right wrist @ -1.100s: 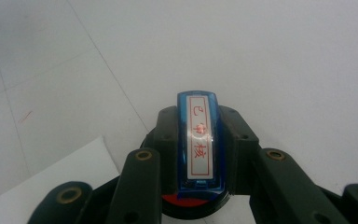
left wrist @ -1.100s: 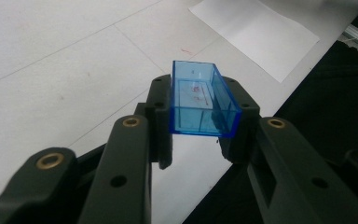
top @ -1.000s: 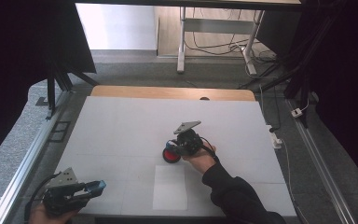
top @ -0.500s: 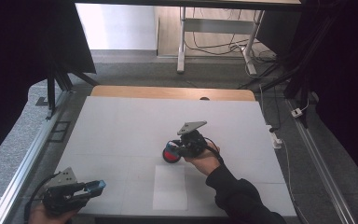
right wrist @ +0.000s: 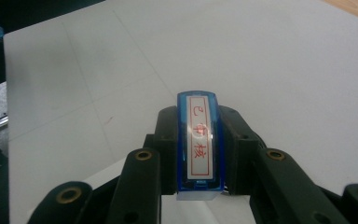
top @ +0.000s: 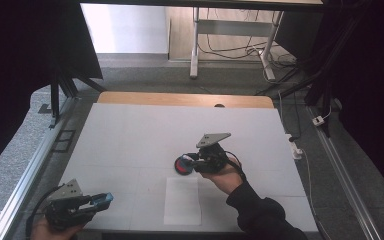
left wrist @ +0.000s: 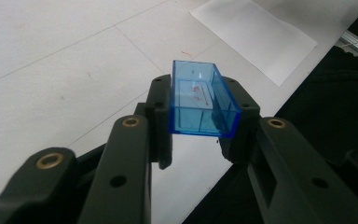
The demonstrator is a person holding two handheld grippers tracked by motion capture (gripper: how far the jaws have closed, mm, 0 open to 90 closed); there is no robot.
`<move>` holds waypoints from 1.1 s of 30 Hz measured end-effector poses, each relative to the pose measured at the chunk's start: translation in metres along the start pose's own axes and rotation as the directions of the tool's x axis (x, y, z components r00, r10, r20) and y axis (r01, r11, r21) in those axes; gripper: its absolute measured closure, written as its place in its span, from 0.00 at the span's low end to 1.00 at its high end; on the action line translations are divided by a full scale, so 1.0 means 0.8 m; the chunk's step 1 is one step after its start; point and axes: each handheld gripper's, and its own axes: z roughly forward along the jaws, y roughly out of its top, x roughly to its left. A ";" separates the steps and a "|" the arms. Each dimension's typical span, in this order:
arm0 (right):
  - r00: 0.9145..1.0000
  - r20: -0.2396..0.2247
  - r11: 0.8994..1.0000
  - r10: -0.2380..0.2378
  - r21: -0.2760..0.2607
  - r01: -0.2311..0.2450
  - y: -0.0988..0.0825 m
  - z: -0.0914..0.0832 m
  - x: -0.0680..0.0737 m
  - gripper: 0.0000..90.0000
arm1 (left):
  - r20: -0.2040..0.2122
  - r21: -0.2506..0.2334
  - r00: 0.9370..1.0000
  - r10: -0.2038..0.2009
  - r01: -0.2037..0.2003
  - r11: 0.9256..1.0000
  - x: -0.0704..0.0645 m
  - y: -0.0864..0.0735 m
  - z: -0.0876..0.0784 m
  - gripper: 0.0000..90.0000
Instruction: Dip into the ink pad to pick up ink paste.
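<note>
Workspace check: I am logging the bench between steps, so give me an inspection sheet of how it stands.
Surface: white table top, wooden strip at its far edge.
Job's things: blue stamp with red characters; clear blue cap; red ink pad on the table; white paper sheet.
Clutter: nothing seen.
Grippers: left gripper shut on the blue cap; right gripper shut on the blue stamp, beside the ink pad.
Cables: black cable trails from the left gripper; wires on the floor beyond.
Surroundings: black curtains, metal frame rails, a table leg behind.
</note>
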 end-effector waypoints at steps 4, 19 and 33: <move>1.000 -0.011 1.000 -0.007 -0.007 0.007 -0.002 -0.005 0.007 0.79 | 0.000 0.000 1.000 0.001 -0.001 1.000 0.000 0.000 0.000 0.75; 0.999 -0.043 0.999 -0.034 -0.010 0.033 -0.011 -0.022 0.034 0.79 | 0.003 0.000 1.000 0.006 -0.006 1.000 -0.001 0.000 0.000 0.75; 0.997 -0.064 0.999 -0.052 0.013 0.053 -0.022 -0.023 0.053 0.79 | 0.003 0.002 1.000 0.007 -0.007 1.000 -0.001 0.000 0.000 0.75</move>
